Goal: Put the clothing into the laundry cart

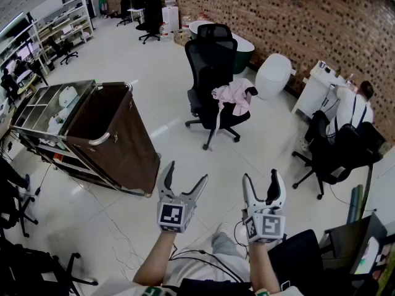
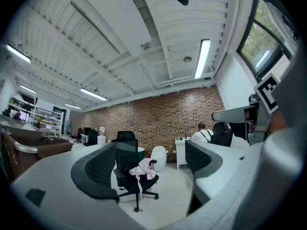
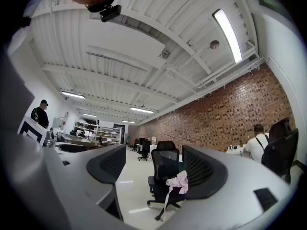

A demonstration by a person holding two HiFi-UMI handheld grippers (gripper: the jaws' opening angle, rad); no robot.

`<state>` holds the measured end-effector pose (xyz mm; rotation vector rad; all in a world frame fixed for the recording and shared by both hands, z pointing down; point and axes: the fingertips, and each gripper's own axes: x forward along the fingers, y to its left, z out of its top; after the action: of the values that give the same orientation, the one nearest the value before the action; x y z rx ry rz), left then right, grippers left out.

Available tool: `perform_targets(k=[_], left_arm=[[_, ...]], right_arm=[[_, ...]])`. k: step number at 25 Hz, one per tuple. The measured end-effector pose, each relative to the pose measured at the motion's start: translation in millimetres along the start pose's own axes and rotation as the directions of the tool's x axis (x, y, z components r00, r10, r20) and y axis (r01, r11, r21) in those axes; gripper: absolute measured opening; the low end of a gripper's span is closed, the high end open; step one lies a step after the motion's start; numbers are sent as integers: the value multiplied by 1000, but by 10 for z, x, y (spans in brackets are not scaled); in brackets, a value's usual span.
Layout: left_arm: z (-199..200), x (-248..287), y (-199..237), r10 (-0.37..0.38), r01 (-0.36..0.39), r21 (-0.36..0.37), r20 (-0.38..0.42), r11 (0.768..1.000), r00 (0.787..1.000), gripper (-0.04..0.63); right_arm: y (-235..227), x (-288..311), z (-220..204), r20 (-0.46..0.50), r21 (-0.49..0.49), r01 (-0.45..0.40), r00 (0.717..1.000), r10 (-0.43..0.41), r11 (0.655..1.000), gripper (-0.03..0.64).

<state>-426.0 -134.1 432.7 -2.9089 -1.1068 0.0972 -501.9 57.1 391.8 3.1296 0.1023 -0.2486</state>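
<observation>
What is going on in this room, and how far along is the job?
A person holds out the left gripper and right gripper, both open and empty, toward a black office chair. Pink clothing lies draped over that chair, untouched. The brown laundry cart stands apart, to the left; no clothing has been picked up yet.

Pink clothing [image 1: 233,96]: lies crumpled on the seat of a black office chair [image 1: 210,57], spills over one armrest, trails a strip down the front. Laundry cart [image 1: 114,134]: brown fabric bag on a metal frame, stands upright, well apart from the chair.
</observation>
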Motion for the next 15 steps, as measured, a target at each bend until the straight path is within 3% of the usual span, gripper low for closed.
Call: perform_targets(k=[6,15], left_arm=[[50,828,-108,73,-74,43,30,996,997,433],[166,1673,-585,54,-54,44,-3,998,999,433]], right_arm=[[-736,572,87,11,-32,-55,998,55,998,390],[-1747,908,-172,-31,72,-30,999,32,997,390]])
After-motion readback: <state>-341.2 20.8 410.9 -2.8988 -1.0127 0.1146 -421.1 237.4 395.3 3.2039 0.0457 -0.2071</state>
